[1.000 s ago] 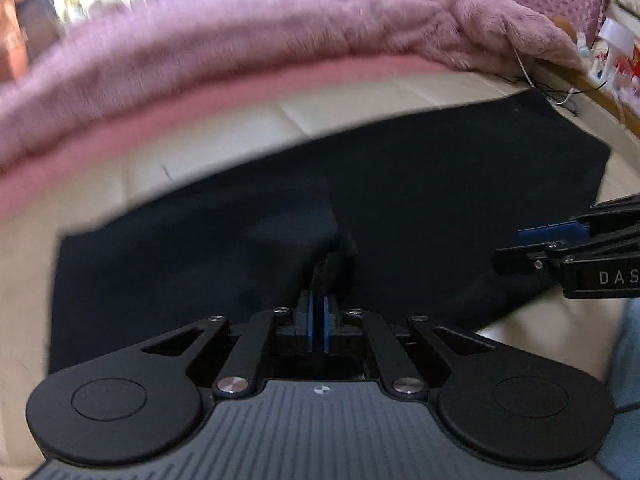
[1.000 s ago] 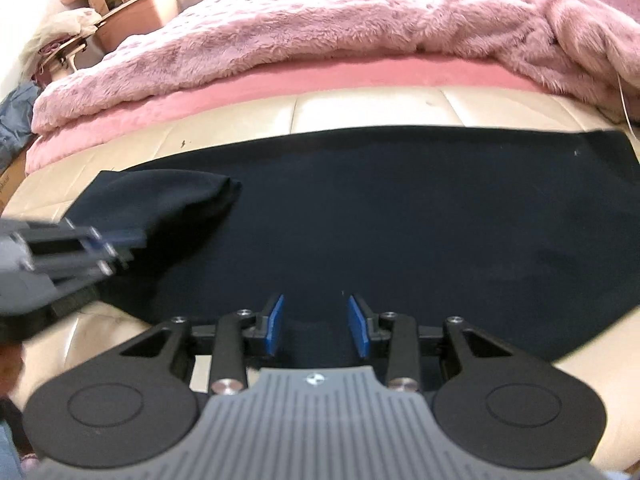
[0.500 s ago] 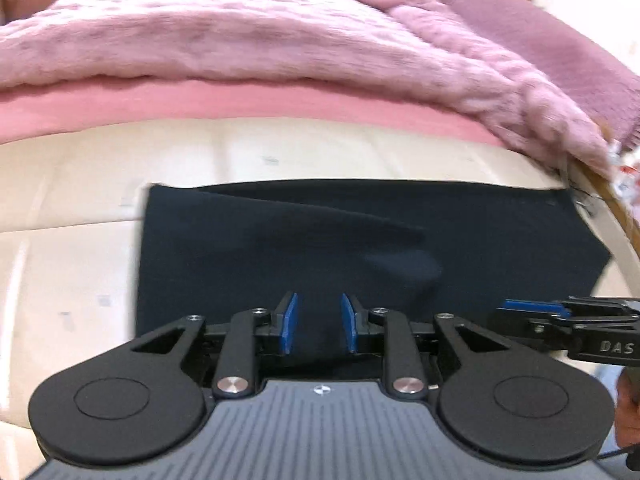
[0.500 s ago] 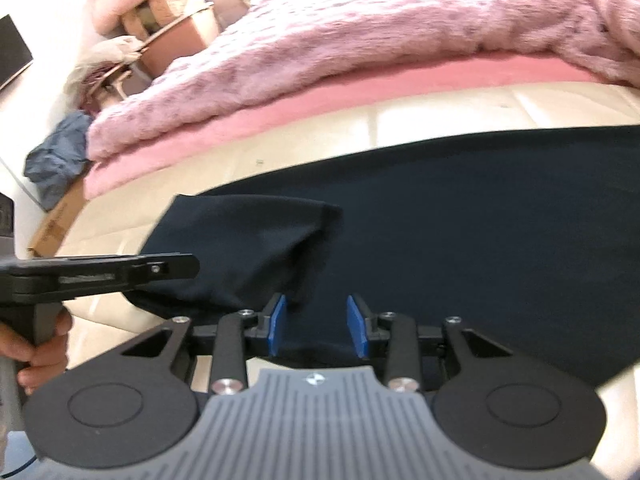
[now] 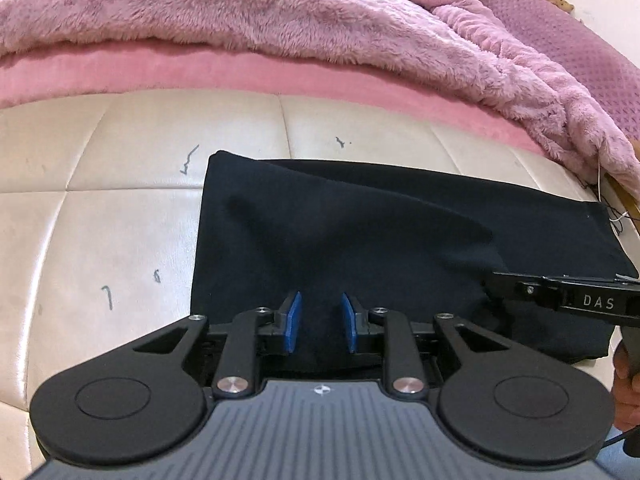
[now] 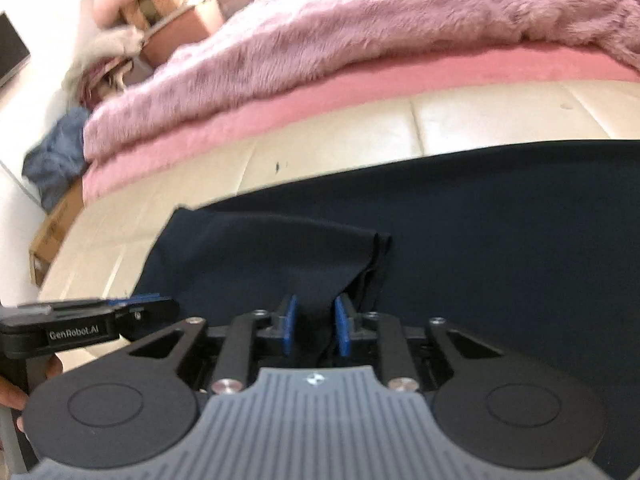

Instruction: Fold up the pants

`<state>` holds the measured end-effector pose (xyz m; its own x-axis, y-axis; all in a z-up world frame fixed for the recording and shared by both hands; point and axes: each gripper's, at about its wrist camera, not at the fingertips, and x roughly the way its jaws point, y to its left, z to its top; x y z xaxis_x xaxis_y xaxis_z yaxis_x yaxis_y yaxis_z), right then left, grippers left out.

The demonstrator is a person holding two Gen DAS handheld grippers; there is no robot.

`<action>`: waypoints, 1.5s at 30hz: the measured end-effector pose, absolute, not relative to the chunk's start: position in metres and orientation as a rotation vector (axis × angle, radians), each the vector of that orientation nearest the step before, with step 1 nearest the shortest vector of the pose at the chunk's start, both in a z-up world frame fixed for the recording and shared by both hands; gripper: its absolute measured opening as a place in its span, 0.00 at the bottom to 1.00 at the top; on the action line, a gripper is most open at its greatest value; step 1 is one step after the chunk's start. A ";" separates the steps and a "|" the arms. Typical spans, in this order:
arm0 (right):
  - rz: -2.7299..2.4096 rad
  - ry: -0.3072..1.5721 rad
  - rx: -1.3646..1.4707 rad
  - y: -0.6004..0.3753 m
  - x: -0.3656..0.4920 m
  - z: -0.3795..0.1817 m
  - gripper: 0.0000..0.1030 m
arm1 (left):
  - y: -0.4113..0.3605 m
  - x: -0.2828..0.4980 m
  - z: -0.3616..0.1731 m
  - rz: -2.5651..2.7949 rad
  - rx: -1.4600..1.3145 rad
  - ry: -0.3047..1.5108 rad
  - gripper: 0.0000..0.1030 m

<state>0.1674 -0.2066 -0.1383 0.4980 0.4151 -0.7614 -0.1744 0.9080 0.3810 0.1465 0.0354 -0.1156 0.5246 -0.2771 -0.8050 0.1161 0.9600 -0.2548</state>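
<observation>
Your dark pants lie flat on the cream quilted surface, in front of the pink sheet edge and the fluffy pink blanket. One end is folded back over the rest, and its loose edge runs slantwise across the cloth below it.

Your left gripper sits low over the near edge of the pants. Its blue pads stand parted with a clear gap, and dark fabric fills the view between them, but the pads do not press on it and you hold nothing there. The folded flap stretches away ahead of these fingers, and its straight left edge lies just left of them.

Your right gripper is parted by about the same amount. The corner of the folded layer, where several edges stack, lies just ahead and slightly right of its fingers. A hanging fold of cloth seems to pass between the pads; the picture is soft here, so you cannot be sure whether it touches them, though they are plainly not closed on it.

In the right wrist view the left gripper hovers at the lower left, beside the pants' near edge.
</observation>
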 end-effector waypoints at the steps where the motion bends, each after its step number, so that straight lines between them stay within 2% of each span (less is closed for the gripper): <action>1: 0.369 1.004 0.268 -0.206 0.169 -0.139 0.00 | 0.036 0.146 -0.115 -0.238 -0.183 0.990 0.27; 4: 0.352 0.940 0.276 -0.214 0.165 -0.124 0.00 | 0.035 0.147 -0.113 -0.255 -0.182 0.992 0.27; 9: 0.316 1.062 0.231 -0.213 0.176 -0.144 0.00 | 0.031 0.151 -0.117 -0.241 -0.152 1.018 0.26; 12: 0.262 1.042 0.260 -0.224 0.170 -0.142 0.03 | 0.033 0.151 -0.116 -0.240 -0.167 1.019 0.26; 13: 0.261 1.035 0.288 -0.230 0.168 -0.140 0.08 | 0.034 0.151 -0.115 -0.238 -0.178 1.015 0.26; 16: 0.276 1.029 0.409 -0.243 0.167 -0.138 0.32 | 0.037 0.151 -0.115 -0.235 -0.227 1.008 0.26; 17: 0.281 1.039 0.455 -0.245 0.169 -0.140 0.32 | 0.037 0.151 -0.116 -0.232 -0.224 1.011 0.26; 25: 0.285 1.084 0.713 -0.249 0.171 -0.168 0.27 | 0.038 0.150 -0.122 -0.233 -0.248 1.011 0.26; 27: 0.292 1.096 0.726 -0.246 0.172 -0.170 0.21 | 0.040 0.150 -0.122 -0.236 -0.257 1.010 0.26; 29: 0.292 1.100 0.733 -0.241 0.174 -0.173 0.08 | 0.042 0.150 -0.123 -0.238 -0.273 1.008 0.26; 32: 0.273 1.105 0.761 -0.240 0.175 -0.176 0.01 | 0.046 0.150 -0.123 -0.241 -0.298 1.006 0.26; 37: 0.295 1.066 0.664 -0.229 0.174 -0.148 0.00 | 0.057 0.146 -0.110 -0.234 -0.373 0.952 0.26; 45: 0.378 0.993 0.505 -0.200 0.191 -0.072 0.00 | 0.082 0.141 -0.078 -0.160 -0.449 0.854 0.26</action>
<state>0.1913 -0.2001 -0.0723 0.4977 0.5196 -0.6945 -0.0730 0.8230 0.5634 0.1412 0.0819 -0.0781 0.6516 -0.3127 -0.6911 -0.0412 0.8952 -0.4438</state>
